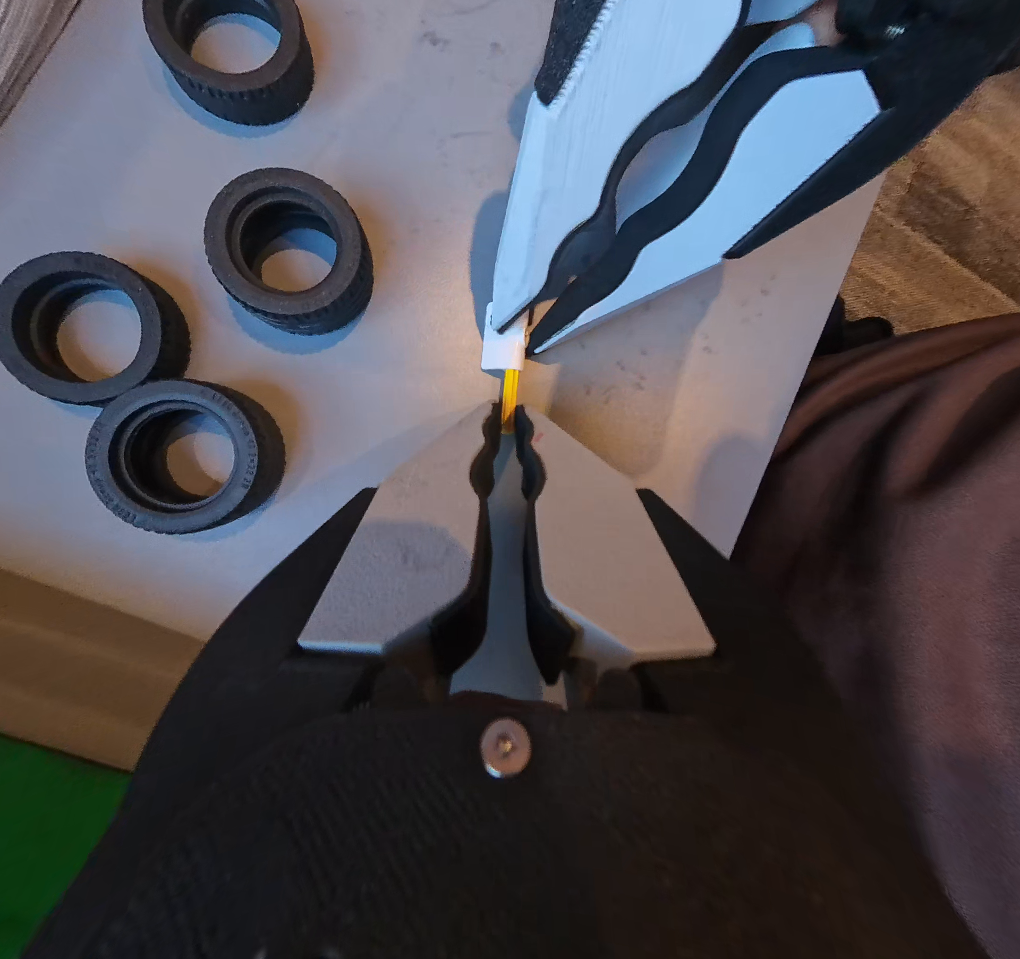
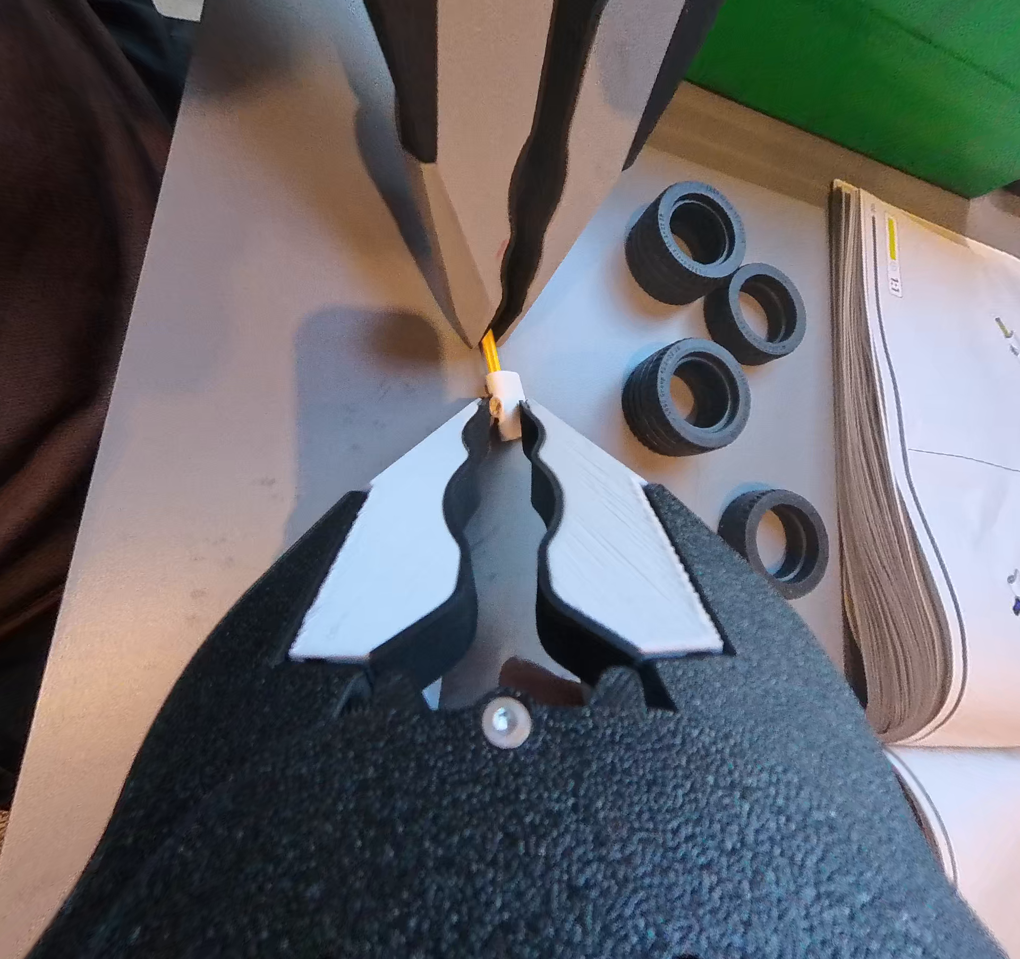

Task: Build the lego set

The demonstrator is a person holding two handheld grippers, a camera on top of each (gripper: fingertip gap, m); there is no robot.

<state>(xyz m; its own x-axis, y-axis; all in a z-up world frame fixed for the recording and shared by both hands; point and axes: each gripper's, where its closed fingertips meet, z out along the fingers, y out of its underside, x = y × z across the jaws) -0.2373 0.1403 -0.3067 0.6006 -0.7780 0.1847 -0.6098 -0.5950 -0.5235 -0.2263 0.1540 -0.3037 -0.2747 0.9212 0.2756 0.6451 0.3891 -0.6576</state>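
Assembly of two small parts is the step in hand, judged from both views. Left wrist view: the left hand-held gripper (image 1: 509,418) is clenched on a thin yellow axle (image 1: 510,389), which sticks out straight ahead of its fingertips. Just beyond that tip, the right hand-held gripper (image 1: 516,333) comes in from the upper right and grasps a small white connector (image 1: 501,355); the far end of the axle meets this connector, but how deep it sits inside I cannot tell. To the left of the fingers, four black tyres (image 1: 287,251) lie on the pale surface (image 1: 414,104), well apart from the two parts. Right wrist view: the right hand-held gripper (image 2: 499,416) holds the white connector (image 2: 505,394) at its fingertips, the jaws closed on it. Straight ahead the yellow axle (image 2: 490,348) runs from the connector into the tip of the left hand-held gripper (image 2: 481,333), which points down from above. The tyres (image 2: 687,397) are to the right of the fingers, and farther right lies an open instruction booklet (image 2: 938,435). The next move, in my judgement, calls for pushing the two parts together along the line of the axle, with both grips firm and no bending, because the axle is thin and held only at its end.
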